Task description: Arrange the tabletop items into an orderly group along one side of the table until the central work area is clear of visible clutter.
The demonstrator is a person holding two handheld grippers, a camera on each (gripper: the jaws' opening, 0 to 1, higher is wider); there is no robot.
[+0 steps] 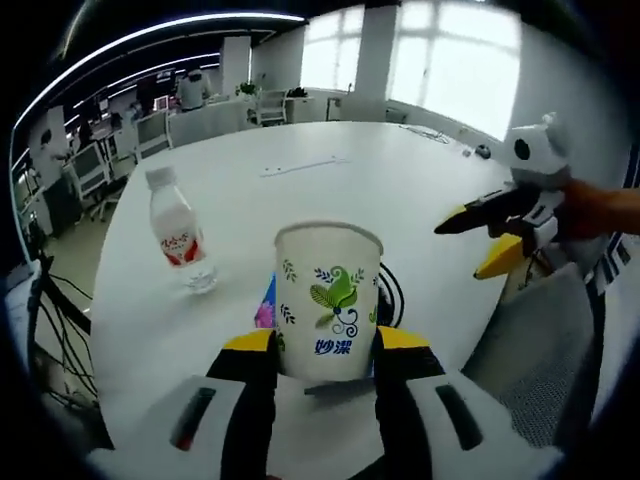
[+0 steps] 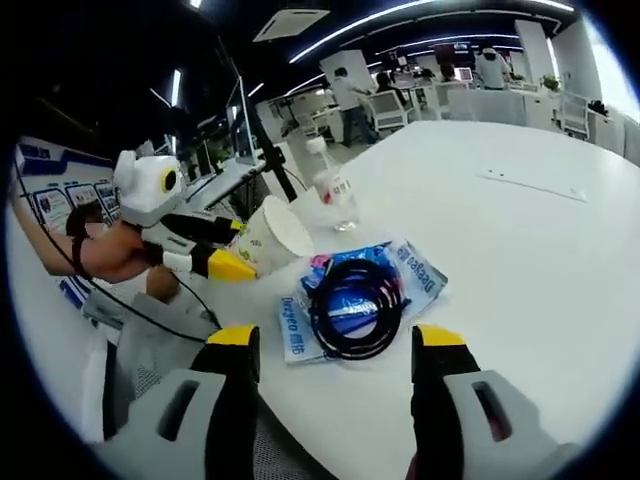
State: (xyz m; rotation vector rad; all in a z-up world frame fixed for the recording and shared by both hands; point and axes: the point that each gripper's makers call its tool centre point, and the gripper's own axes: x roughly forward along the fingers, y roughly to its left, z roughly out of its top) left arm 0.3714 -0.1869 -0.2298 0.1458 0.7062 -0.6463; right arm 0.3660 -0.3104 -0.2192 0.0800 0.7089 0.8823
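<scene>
Two yellow-tipped jaws of the left gripper [image 1: 325,345] rise at six o'clock in the left gripper view and pinch a paper cup [image 1: 328,300] from both sides, upright with its mouth up, which suits carrying it to the table's edge without crushing it. Behind it at nine o'clock a water bottle [image 1: 178,236] stands alone on the white table [image 1: 400,190], near the cup but apart from it; a coil of black cable [image 1: 392,295] and a corner of a blue packet [image 1: 267,300] peek out at the cup's sides. At three o'clock the right gripper [image 1: 478,240] comes in with its jaws parted and nothing between them. In the right gripper view that gripper's [image 2: 335,345] jaws stand wide apart and bare at six o'clock, aimed at the black cable [image 2: 355,300] coiled on top of the blue packet [image 2: 400,270] just ahead, probably the next pick. At ten o'clock the left gripper [image 2: 235,262] holds the cup [image 2: 270,235], tipped in this view, with the bottle [image 2: 330,185] at twelve o'clock beyond it. Bottle, cup, packet and cable all sit close to one table edge, so the grouping looks well along.
</scene>
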